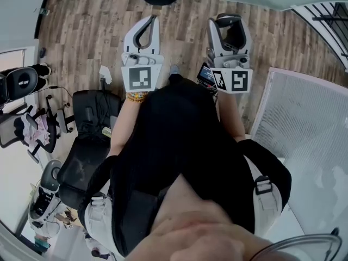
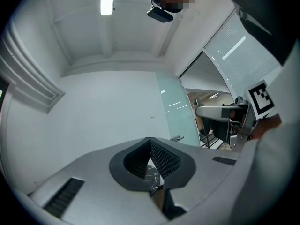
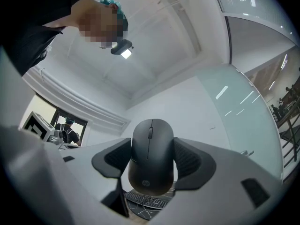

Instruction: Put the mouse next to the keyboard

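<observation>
Currently the mouse (image 3: 151, 156) is clamped by its sides between the right gripper (image 3: 151, 159) fingers (image 3: 191, 159). It's held in the air, with the keyboard (image 3: 146, 200) showing past it, well apart, on the bench (image 3: 139, 214). Risk: the shell is smooth and rounded and gripped on its flanks only, so it could slip or pitch on the way down and drop onto the keyboard. A misjudged descent could also land it on the keys, not beside them. Left gripper (image 2: 150, 159) fingers are closed on nothing, no keyboard in its view.

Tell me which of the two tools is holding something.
The right tool: its jaws clamp a black mouse. The left tool has its jaws shut together on nothing.
</observation>
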The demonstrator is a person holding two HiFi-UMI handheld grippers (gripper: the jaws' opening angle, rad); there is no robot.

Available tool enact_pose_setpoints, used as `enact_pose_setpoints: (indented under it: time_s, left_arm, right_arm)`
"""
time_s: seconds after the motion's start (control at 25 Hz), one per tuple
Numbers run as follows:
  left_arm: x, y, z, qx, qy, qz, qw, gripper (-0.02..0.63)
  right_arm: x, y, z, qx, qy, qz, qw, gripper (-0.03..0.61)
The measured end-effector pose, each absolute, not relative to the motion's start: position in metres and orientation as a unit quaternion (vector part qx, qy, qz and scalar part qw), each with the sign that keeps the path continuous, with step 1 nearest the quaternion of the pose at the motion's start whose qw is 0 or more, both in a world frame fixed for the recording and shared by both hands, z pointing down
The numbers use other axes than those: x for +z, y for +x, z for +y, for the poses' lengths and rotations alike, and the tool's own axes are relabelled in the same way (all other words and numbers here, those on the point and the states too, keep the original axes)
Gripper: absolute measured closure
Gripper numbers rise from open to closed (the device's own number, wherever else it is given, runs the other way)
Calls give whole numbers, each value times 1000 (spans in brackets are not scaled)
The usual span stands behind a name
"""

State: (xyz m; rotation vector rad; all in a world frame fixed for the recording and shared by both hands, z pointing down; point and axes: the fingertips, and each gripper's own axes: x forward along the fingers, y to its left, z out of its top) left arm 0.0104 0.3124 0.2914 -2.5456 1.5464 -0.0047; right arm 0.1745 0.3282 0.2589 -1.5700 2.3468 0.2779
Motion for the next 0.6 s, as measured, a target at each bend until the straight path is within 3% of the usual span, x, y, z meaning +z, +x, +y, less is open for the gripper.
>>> enact_pose_setpoints:
  time_s: [0.6]
  left_arm:
    - [312,7,261,-18,-835,545,66,600]
  right_arm:
    - [284,178,261,81,-525,835,143,285]
